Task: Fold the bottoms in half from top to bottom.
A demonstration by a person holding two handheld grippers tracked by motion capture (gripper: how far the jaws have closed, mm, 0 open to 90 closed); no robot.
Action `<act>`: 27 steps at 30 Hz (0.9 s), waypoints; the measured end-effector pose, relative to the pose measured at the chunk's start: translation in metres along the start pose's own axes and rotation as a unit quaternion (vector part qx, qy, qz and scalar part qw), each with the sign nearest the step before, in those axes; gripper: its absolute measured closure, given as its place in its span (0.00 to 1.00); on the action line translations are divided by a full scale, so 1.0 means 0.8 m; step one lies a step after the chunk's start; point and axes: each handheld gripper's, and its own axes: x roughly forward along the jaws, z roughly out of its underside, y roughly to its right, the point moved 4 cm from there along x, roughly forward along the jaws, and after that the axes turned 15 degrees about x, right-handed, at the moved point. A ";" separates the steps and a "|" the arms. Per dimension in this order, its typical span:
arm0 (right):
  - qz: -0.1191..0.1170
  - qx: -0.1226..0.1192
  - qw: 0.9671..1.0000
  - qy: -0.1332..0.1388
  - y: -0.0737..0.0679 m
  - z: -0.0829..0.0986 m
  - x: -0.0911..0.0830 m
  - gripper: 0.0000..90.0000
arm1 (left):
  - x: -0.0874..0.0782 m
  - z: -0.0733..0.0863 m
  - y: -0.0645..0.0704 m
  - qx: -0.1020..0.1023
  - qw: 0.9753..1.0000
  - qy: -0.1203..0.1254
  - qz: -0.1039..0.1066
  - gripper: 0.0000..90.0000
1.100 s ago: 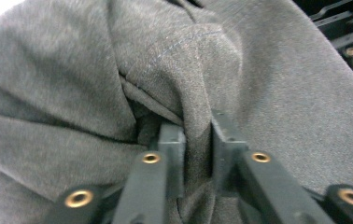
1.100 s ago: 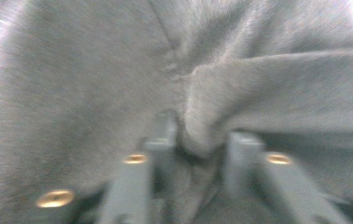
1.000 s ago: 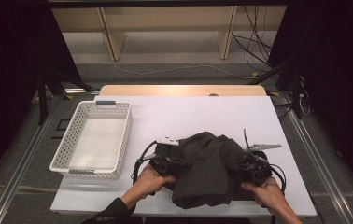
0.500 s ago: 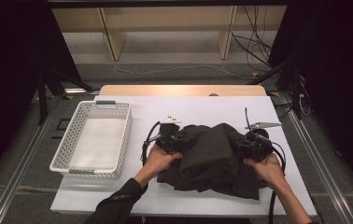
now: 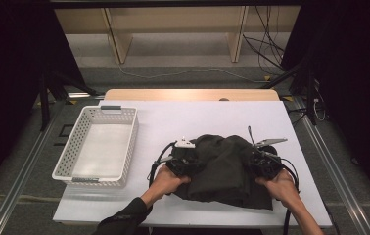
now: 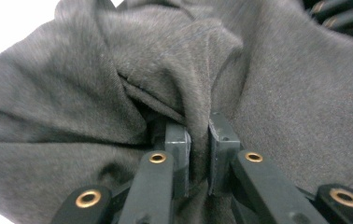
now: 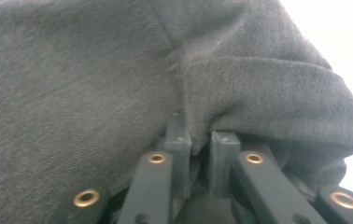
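A dark grey garment [image 5: 222, 169] lies crumpled on the white table [image 5: 173, 122], right of centre. My left gripper [image 5: 187, 164] holds its left side and my right gripper [image 5: 261, 164] its right side. In the left gripper view the jaws are shut on a fold of the grey garment [image 6: 118, 70], pinched at the left gripper [image 6: 198, 158]. The right gripper view has the right gripper [image 7: 200, 156] clamped on a hemmed edge of the garment [image 7: 95, 84]. Cloth hides both pairs of fingertips in the high view.
A white perforated basket [image 5: 100, 147] stands empty on the left of the table. A wooden strip [image 5: 193, 94] runs along the far edge. Cables [image 5: 156, 164] trail from the grippers. Bare table lies behind the garment.
Both grippers have carried the garment away from the front edge toward the table's middle. The cloth is now spread wider between them.
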 end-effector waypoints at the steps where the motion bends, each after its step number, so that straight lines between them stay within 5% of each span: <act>1: 0.005 0.002 1.000 0.003 0.000 0.000 -0.005 0.81 | -0.003 -0.002 -0.001 -0.003 1.000 -0.001 -0.002 0.89; 3: 0.020 -0.008 1.000 0.017 0.000 -0.004 -0.022 0.68 | -0.008 -0.009 -0.001 -0.006 1.000 0.004 -0.004 0.87; 6: 0.009 -0.005 0.999 0.053 -0.006 -0.017 -0.051 0.57 | -0.016 -0.018 0.002 0.008 1.000 0.002 -0.013 0.83; 11: -0.012 -0.012 0.996 0.092 -0.022 -0.045 -0.069 0.59 | -0.035 -0.034 0.001 0.017 1.000 0.005 -0.026 0.68; 15: -0.024 -0.016 0.995 0.098 -0.034 -0.068 -0.057 0.70 | -0.065 -0.058 -0.014 0.016 0.997 0.050 -0.051 0.68; 18: -0.043 -0.011 0.995 0.093 -0.040 -0.085 -0.040 0.76 | -0.064 -0.075 -0.029 -0.003 0.995 0.078 -0.064 0.76; 22: -0.047 -0.021 0.996 0.068 -0.047 -0.094 -0.010 0.83 | -0.031 -0.072 -0.032 -0.005 0.997 0.057 -0.046 0.89; 25: -0.015 -0.041 0.998 0.041 -0.044 -0.084 0.007 0.88 | -0.013 -0.059 -0.029 0.007 0.999 0.027 -0.035 0.99; 27: -0.016 -0.035 0.999 0.019 -0.036 -0.074 0.014 0.92 | -0.010 -0.054 -0.031 0.004 0.999 0.015 -0.036 0.99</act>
